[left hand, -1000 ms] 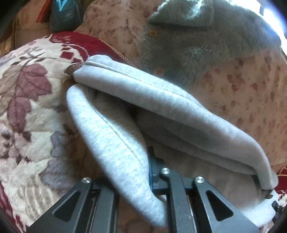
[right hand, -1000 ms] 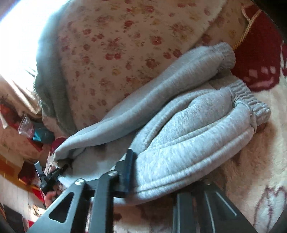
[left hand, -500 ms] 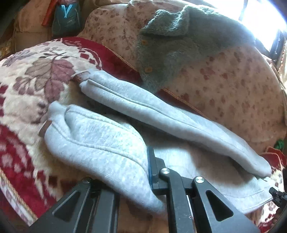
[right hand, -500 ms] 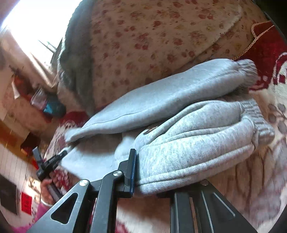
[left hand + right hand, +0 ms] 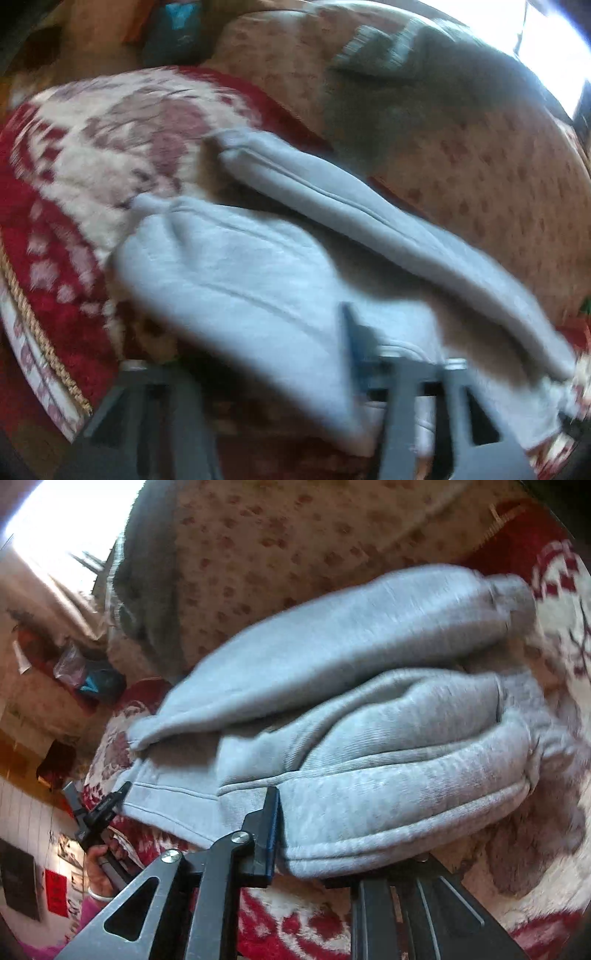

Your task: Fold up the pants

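The light grey sweatpants (image 5: pixel 258 273) lie on a red and cream floral blanket (image 5: pixel 96 155), one leg stretched along the back and the other bunched in front. My left gripper (image 5: pixel 280 391) is shut on a fold of the grey pants at the near edge; this view is blurred. In the right wrist view the pants (image 5: pixel 388 746) fill the middle, cuffs at the right. My right gripper (image 5: pixel 332 853) is shut on the thick near fold of the pants. The left gripper (image 5: pixel 107 805) shows there at the pants' far left corner, held by a hand.
A beige flowered cushion (image 5: pixel 498 177) rises behind the pants, with a grey fleece garment (image 5: pixel 424 81) draped over it. A dark bag with blue marks (image 5: pixel 177 33) sits at the back left. The blanket's corded edge (image 5: pixel 40 332) runs down the left.
Both grippers have kept their grip and pulled the pants back and down onto the blanket. The front leg has flattened and spread. The left view has gone blurred with motion.
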Available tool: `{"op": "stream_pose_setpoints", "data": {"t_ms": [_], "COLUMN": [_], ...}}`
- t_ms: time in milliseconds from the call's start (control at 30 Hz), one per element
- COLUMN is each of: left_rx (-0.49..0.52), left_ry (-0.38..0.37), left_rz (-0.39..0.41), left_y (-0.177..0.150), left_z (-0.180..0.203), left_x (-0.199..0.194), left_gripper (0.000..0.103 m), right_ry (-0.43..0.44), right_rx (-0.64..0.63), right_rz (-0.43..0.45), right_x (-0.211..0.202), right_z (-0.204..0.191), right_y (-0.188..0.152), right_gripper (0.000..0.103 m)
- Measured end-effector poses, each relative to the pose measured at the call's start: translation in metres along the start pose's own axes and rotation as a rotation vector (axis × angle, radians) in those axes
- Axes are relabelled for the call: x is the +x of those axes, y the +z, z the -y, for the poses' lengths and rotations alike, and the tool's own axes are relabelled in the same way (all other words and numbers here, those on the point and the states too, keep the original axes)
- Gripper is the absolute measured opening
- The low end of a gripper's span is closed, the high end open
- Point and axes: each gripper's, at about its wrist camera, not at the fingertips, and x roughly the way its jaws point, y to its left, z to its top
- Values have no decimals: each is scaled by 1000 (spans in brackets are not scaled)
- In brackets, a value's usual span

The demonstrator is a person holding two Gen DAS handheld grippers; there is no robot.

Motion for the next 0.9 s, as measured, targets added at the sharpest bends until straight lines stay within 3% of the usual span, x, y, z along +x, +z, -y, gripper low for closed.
{"op": "stream_pose_setpoints", "data": {"t_ms": [33, 67, 100, 200, 300, 400, 600, 633, 667, 733, 767, 867, 900], "left_rx": [-33, -58, -64, -39, -96, -155, -262, -253, -235, -129, -88, 51, 85], "left_ry": [0, -7, -13, 6, -5, -15, 13, 2, 0, 24, 4, -83, -72], "left_rz": [15, 23, 17, 2, 33, 74, 8, 10, 12, 21, 44, 134, 150], "left_y": [2, 5, 8, 13, 18, 25, 44, 48, 51, 60, 64, 71, 70], "left_z": [-8, -14, -18, -16, -19, -30, -53, -54, -52, -41, -36, -26, -25], "left_x": [-3, -4, -3, 4, -2, -9, 21, 26, 28, 28, 22, -5, -10], "left_gripper": [76, 80, 82, 84, 84, 88, 90, 81, 58, 36, 29, 21, 21], "right_ry": [-25, -40, -46, -20, -9, 20, 60, 69, 67, 63, 63, 55, 48], "right_rx": [-2, 7, 23, 82, 141, 178, 196, 202, 206, 196, 188, 161, 154], "right_rz": [0, 4, 13, 24, 18, 15, 17, 7, 0, -13, -20, -34, -37], "right_x": [-2, -5, -9, -18, -18, -18, -9, -6, -4, -2, -2, 0, 1], "right_z": [2, 5, 10, 24, 36, 41, 40, 40, 39, 37, 36, 33, 32], "right_y": [-1, 0, 0, 2, 1, -3, 0, 1, 2, 3, 4, 6, 6], "right_gripper": [48, 67, 76, 80, 89, 91, 96, 97, 97, 98, 98, 98, 98]}}
